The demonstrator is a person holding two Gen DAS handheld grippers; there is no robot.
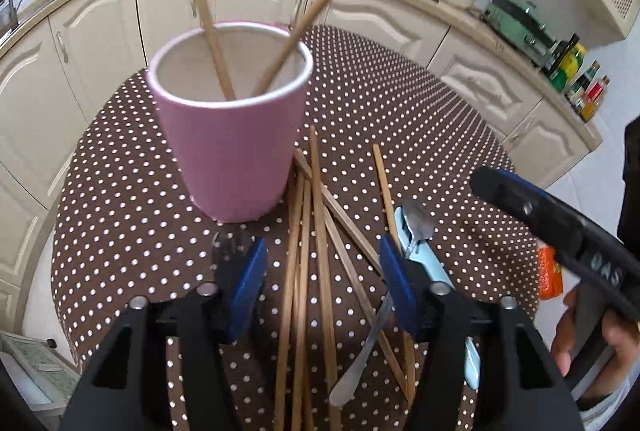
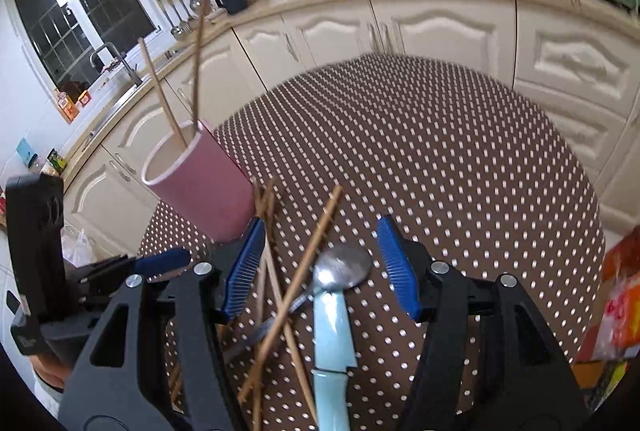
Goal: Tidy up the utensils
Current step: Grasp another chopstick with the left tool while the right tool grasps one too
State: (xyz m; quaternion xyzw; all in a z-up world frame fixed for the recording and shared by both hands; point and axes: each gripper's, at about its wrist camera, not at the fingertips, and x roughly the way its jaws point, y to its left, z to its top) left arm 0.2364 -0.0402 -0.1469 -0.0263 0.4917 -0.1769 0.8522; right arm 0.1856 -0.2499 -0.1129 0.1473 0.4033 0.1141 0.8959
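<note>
A pink cup [image 1: 228,151] [image 2: 200,183] stands on the dotted table [image 1: 132,215] with two chopsticks [image 1: 208,11] leaning in it. Several loose chopsticks [image 1: 316,231] [image 2: 304,271] lie in a crossed pile in front of it. With them lie a metal spoon [image 1: 418,221] [image 2: 344,267], a light blue knife [image 1: 436,271] [image 2: 332,331] and a metal handle [image 1: 360,363]. My left gripper [image 1: 321,251] is open low over the pile, its pads clear of the sticks. My right gripper [image 2: 322,231] [image 1: 520,203] is open above the spoon and knife. Dark fork tines [image 1: 230,243] show behind the left finger.
An orange packet [image 1: 550,273] [image 2: 624,291] lies at the table's right edge. Cream kitchen cabinets [image 2: 440,27] curve around behind the table, under a counter with a green appliance [image 1: 516,19] and bottles [image 1: 588,91]. A hand [image 1: 580,335] holds the right gripper.
</note>
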